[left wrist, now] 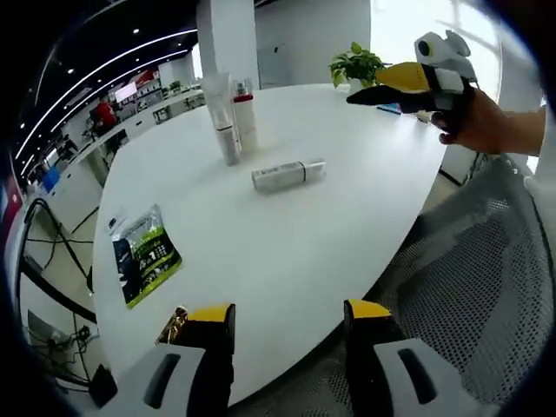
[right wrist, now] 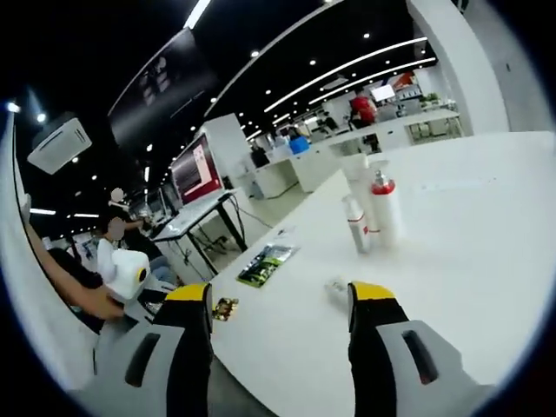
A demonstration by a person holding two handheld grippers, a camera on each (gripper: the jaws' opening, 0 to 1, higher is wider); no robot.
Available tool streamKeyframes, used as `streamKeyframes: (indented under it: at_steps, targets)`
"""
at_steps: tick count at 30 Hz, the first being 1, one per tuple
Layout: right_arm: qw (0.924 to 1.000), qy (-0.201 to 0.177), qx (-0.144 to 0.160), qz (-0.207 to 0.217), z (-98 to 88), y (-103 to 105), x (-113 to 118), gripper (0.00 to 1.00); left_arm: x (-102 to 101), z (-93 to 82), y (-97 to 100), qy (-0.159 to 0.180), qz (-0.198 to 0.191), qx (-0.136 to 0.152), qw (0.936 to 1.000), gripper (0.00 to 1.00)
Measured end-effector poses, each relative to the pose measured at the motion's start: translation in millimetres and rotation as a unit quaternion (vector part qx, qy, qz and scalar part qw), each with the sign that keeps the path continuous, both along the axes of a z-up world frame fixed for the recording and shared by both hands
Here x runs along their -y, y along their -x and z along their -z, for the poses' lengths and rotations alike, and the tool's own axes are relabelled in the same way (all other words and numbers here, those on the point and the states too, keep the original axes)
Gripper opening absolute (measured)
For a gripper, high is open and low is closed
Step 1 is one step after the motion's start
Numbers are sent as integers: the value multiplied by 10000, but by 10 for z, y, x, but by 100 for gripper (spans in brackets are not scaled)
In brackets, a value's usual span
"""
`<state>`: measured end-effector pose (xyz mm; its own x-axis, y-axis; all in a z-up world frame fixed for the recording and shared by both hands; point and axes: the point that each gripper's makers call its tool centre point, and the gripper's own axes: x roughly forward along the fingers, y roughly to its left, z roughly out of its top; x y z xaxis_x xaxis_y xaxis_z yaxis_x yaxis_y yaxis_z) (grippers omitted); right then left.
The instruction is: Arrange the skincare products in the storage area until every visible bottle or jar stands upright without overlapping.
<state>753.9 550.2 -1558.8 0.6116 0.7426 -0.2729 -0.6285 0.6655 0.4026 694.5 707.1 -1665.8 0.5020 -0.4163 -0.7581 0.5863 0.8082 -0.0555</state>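
Three pale bottles stand close together on the white table (left wrist: 287,261): a red-capped bottle (left wrist: 246,120), a taller one (left wrist: 217,94) behind it and a slim tube (left wrist: 228,143) in front. A silver tube (left wrist: 288,175) lies on its side nearer me. My left gripper (left wrist: 288,334) hangs open over the near table edge, holding nothing. A hand holds my right gripper (left wrist: 367,94) above the far right of the table. In the right gripper view that gripper (right wrist: 280,321) is open and empty, the red-capped bottle (right wrist: 383,208) and slim tube (right wrist: 354,223) stand ahead, and the lying tube (right wrist: 334,287) peeks from behind its right jaw.
A green-and-black sachet (left wrist: 146,254) lies at the table's left, and a small gold item (left wrist: 173,326) sits by the near edge. A potted plant (left wrist: 356,64) stands at the far edge. A grey mesh chair (left wrist: 473,261) is on the right. Desks and people fill the room behind.
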Motion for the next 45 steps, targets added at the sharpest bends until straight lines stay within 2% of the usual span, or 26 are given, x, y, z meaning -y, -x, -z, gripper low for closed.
streamKeyframes:
  at_steps: [1, 3, 6, 10, 13, 15, 16, 18, 21, 23, 25, 28, 30, 31, 32, 33, 35, 39, 45]
  targets:
    - [9999, -45, -82, 48, -13, 40, 1, 68, 65, -47, -61, 243, -18, 0, 9997, 51]
    - [9997, 20, -227, 55, -1, 112, -14, 74, 89, -90, -167, 300, -42, 17, 9995, 51]
    - [9986, 441, -248, 124, 85, 176, 9, 81, 227, -184, -466, 563, -60, 124, 9983, 51]
    - [9963, 755, -302, 291, 198, 228, 3, 81, 422, -337, -986, 1159, -327, 263, 9924, 51]
    - [9924, 1104, -352, 405, 338, 260, 6, 80, 518, -401, -1313, 1360, -416, 318, 9893, 51]
    - [9882, 1431, -346, 423, 439, 297, -2, 79, 616, -435, -1577, 1473, -456, 366, 9874, 51]
    - [9835, 1736, -311, 397, 504, 313, -2, 78, 671, -458, -1664, 1543, -461, 391, 9862, 51]
    - [9764, 2123, -203, 345, 545, 322, -14, 76, 768, -439, -1876, 1613, -500, 370, 9849, 51]
    - [9729, 2259, -262, 418, 577, 317, -51, 70, 895, -361, -2125, 1776, -584, 309, 9819, 51]
    - [9685, 2437, -263, 437, 621, 302, -48, 72, 955, -226, -2290, 1766, -608, 245, 9821, 50]
    - [9634, 2615, -288, 509, 661, 290, 5, 71, 977, -135, -2365, 1680, -600, 219, 9837, 49]
    - [9626, 2608, -326, 655, 690, 268, 71, 69, 1017, 22, -2477, 1464, -505, 209, 9877, 48]
    - [9596, 2682, -388, 751, 723, 265, 132, 64, 1044, 65, -2540, 1412, -487, 214, 9886, 46]
    - [9534, 2874, -252, 883, 693, 228, 213, 60, 1055, 75, -2564, 1387, -479, 222, 9889, 46]
    - [9520, 2910, -144, 935, 668, 209, 230, 56, 1060, 77, -2603, 1367, -478, 246, 9892, 44]
    - [9529, 2878, -128, 951, 660, 205, 227, 55, 1072, 77, -2629, 1364, -472, 266, 9892, 43]
    - [9542, 2793, -308, 1024, 705, 201, 249, 59, 1102, 71, -2687, 1336, -438, 299, 9896, 42]
    - [9521, 2858, -350, 1032, 738, 210, 273, 59, 1149, 37, -2774, 1334, -391, 343, 9897, 40]
    - [9502, 2879, -445, 1105, 773, 211, 322, 57, 1125, 35, -2805, 1173, -241, 396, 9920, 24]
